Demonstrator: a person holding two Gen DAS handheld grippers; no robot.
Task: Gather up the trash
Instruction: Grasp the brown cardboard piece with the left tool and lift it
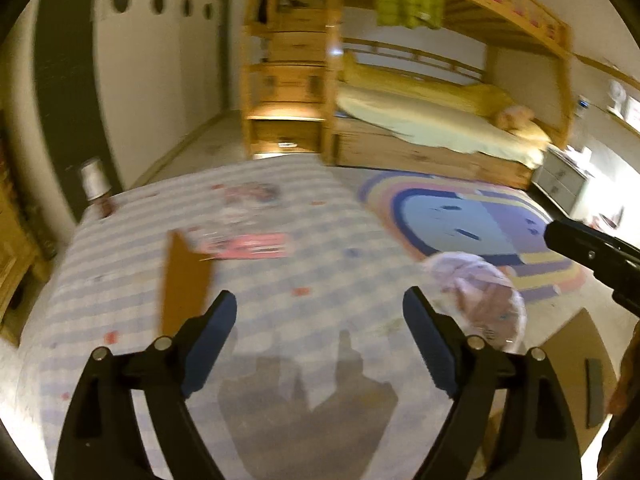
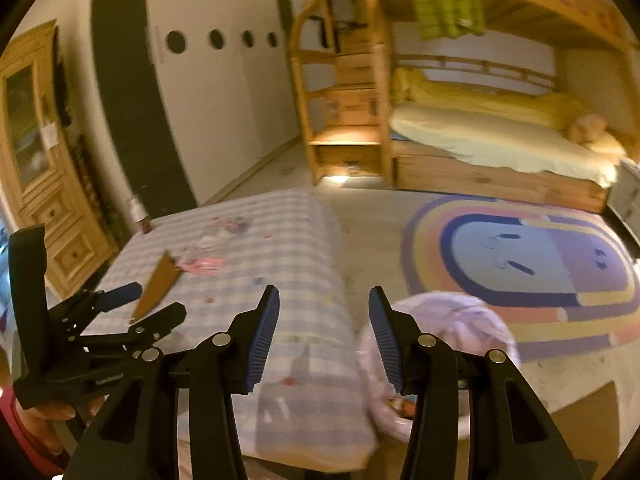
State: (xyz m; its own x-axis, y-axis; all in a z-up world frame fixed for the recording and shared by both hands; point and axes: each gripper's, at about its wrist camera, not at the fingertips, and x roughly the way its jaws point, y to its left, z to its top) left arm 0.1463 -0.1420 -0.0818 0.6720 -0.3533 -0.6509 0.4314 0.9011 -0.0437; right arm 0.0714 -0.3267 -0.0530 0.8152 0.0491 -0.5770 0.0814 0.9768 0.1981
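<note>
Both the left tongs [image 1: 318, 336] and right tongs [image 2: 322, 336] are held open and empty above the checked table [image 1: 120, 264], where the brown card [image 1: 186, 280] and pink wrappers [image 1: 248, 245] await collection into the lined bin [image 2: 440, 344] placed beside it.

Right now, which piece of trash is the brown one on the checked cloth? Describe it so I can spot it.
Start at the checked cloth covering the low surface. Near its left side lies a flat brown cardboard strip, beside a pink wrapper. It alone is long, tapered and plain brown.
</note>
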